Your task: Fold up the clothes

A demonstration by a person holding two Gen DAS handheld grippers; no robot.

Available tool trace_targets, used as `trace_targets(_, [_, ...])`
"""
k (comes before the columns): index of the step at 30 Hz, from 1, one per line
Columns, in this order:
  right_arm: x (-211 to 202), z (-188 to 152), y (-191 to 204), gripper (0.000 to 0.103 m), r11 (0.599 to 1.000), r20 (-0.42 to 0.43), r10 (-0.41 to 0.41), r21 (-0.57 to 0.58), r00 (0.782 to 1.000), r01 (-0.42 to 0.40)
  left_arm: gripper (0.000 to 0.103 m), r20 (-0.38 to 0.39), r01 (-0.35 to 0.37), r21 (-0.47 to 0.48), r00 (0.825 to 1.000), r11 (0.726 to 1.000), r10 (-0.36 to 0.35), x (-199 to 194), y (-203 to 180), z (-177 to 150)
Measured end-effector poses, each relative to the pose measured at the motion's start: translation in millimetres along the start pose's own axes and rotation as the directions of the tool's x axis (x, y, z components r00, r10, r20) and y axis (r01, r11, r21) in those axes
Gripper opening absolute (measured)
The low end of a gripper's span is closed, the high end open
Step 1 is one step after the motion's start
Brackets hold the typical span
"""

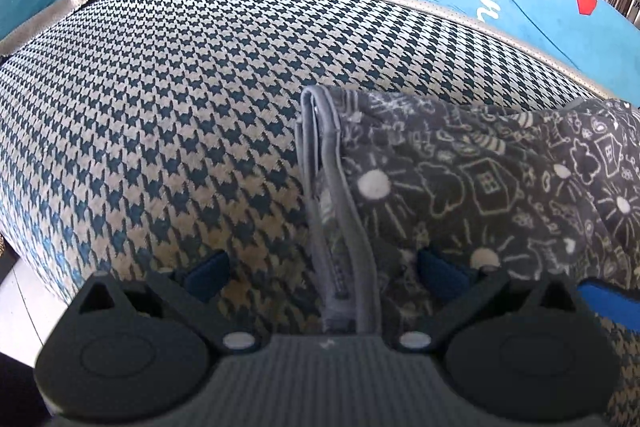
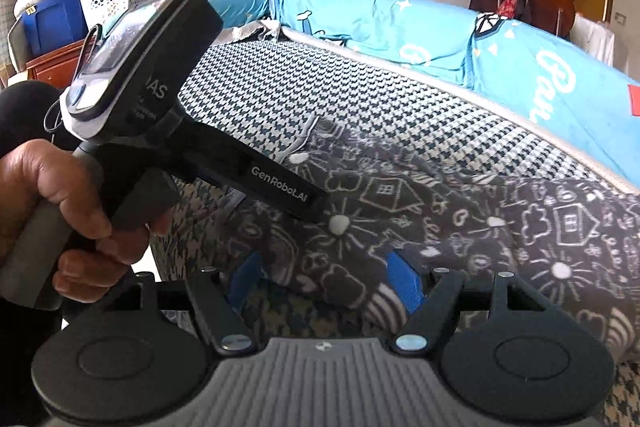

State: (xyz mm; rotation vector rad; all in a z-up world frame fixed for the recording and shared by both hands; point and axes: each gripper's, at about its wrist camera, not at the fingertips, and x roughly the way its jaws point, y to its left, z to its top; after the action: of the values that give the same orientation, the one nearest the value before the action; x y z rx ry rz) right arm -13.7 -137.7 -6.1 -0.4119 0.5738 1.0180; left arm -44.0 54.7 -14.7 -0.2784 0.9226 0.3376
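Lying limp on the cushion (image 1: pixel 160 107), the garment (image 1: pixel 460 179) looks soft and light, best pinched at its grey hem (image 1: pixel 320 155), with both the left gripper (image 1: pixel 324 267) and right gripper (image 2: pixel 324 279) open over it.

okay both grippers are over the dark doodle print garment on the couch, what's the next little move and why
Probably close the left gripper on the grey waistband: it lies between the open fingers, unpinched. The right gripper also stands open over the dark garment, holding nothing.
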Motion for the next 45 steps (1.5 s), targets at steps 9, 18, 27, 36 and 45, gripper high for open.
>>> trace_targets(9, [10, -3, 16, 0.071, 0.996, -0.012, 0.013, -0.091, 1.0, -0.014, 0.103, 0.014, 0.001, 0.013, 1.0, 1.0, -0.001, -11, -6, 3])
trace_targets(18, [26, -5, 34, 0.071, 0.976, -0.011, -0.005, -0.216, 1.0, 0.002, 0.103, -0.078, 0.087, -0.063, 0.993, 0.994, -0.092, -6, 1, 9])
trace_targets(27, [49, -14, 45, 0.069, 0.947, 0.02, -0.063, -0.315, 0.998, 0.066, 0.103, -0.103, 0.128, -0.108, 0.985, 0.986, -0.139, -6, 13, 16])
trace_targets(36, [41, -1, 26, 0.021, 0.979, 0.078, -0.081, -0.182, 0.994, 0.094, 0.103, -0.113, 0.236, -0.237, 0.957, 0.942, -0.268, -24, 41, 21])
trace_targets(45, [27, 9, -7, 0.018, 0.998, 0.088, -0.017, 0.058, 0.996, 0.012, 0.103, -0.11, 0.421, -0.287, 0.878, 0.86, -0.466, -29, 40, 22])
